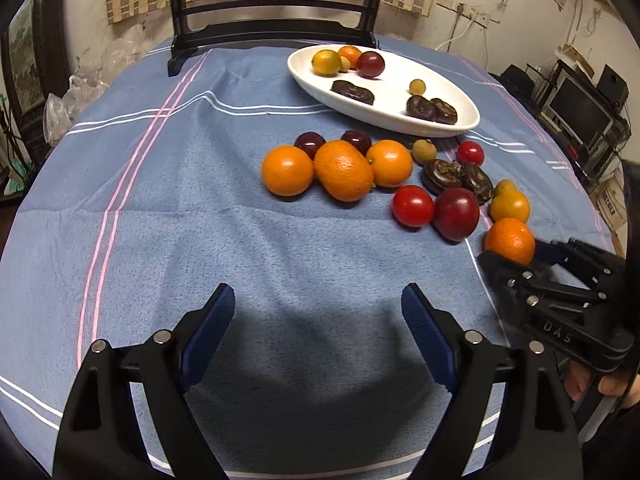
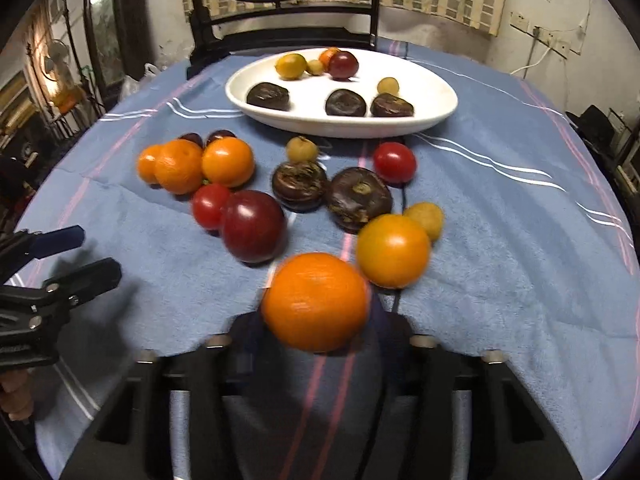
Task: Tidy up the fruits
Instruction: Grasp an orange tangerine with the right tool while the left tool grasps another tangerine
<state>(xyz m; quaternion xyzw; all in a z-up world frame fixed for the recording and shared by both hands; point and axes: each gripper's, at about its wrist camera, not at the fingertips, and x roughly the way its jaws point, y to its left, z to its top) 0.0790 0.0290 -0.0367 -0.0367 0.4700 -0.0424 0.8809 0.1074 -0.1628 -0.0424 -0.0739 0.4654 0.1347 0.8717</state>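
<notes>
Clamps the orange (image 2: 316, 300) in the right gripper (image 1: 516, 256), pads on its sides, on the near side of the plate (image 1: 384, 122) and well short of it. Shows the left gripper (image 1: 318, 304) wide open with nothing between its fingers, over bare cloth (image 1: 200, 200), nearer still than the plate. Risks a slip on the way over: round, smooth peel, and a hold that looks to sit out at the fingertips, so a quick swing could squeeze the orange free. Risks also a knock to the yellow tomato (image 2: 394, 250) just beside it, or to the plum (image 2: 252, 226) between it and the plate, sending either rolling. Could scatter what already lies on the plate, too, since a shallow rim does little against a round fruit set down hard. Rests everything on a blue napped cloth with pink and white stripes, creased in places, soft enough to slow a roll. Has a dark chair (image 1: 272, 32) behind the plate, a woven blind above that, and sockets, cables and a monitor (image 1: 576, 112) right of the plate.
</notes>
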